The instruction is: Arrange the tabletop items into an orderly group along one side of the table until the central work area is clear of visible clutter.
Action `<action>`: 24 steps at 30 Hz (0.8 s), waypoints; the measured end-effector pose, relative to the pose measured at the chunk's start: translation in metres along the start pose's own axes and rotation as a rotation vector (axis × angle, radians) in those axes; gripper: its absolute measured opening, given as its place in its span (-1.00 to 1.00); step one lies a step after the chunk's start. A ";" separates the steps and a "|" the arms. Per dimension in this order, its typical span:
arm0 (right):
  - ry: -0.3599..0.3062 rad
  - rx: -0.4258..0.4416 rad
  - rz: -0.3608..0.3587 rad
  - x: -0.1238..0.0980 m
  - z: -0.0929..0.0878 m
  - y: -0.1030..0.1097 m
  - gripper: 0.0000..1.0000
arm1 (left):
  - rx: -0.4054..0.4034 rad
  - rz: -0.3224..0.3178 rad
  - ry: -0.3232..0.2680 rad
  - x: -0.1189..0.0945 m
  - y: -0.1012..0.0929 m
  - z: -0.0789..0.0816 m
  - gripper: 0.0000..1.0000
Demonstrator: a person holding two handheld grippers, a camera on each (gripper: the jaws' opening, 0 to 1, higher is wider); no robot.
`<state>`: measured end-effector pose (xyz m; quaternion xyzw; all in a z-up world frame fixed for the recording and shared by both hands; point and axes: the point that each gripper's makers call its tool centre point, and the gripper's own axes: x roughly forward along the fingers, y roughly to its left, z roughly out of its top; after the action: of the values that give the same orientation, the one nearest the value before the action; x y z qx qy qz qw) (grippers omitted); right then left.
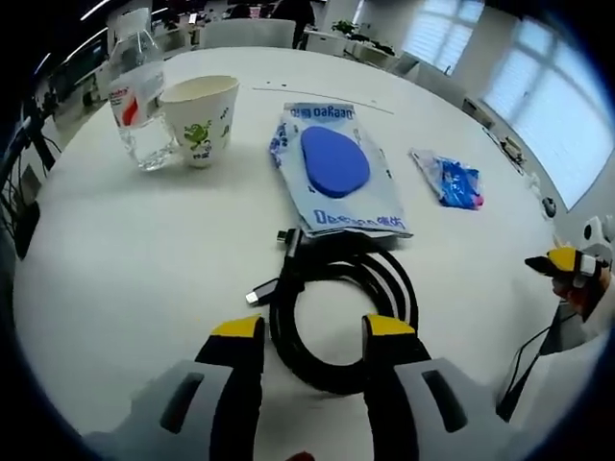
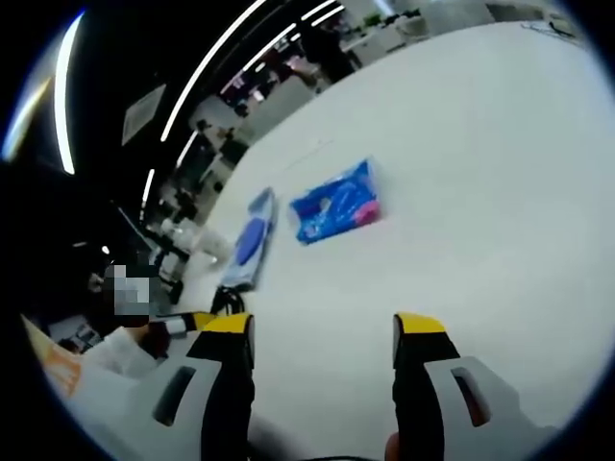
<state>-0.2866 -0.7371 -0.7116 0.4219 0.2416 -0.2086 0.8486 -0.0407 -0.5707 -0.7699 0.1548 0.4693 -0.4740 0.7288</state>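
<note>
Tabletop items: one cable coil, bottle, cup, two packets; both grippers' fingers spread, empty.

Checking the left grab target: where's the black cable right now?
In the left gripper view the coiled black cable lies on the white table, between the open left tool tips, just below the blue-and-white packet.

The table is smooth, matt white. The coiled cable looks like glossy black rubber or plastic, with metal plug ends. The bottle is clear, shiny plastic — the cup looks like paper. Both packets are crinkly, glossy plastic film.
</note>
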 end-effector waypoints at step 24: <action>0.022 -0.014 0.048 0.010 -0.005 0.015 0.10 | -0.036 -0.081 -0.135 -0.038 -0.018 0.012 -0.94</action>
<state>-0.2710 -0.7265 -0.7109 0.4238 0.2421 -0.1817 0.8537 -0.0534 -0.5674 -0.7286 0.0901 0.4332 -0.5039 0.7418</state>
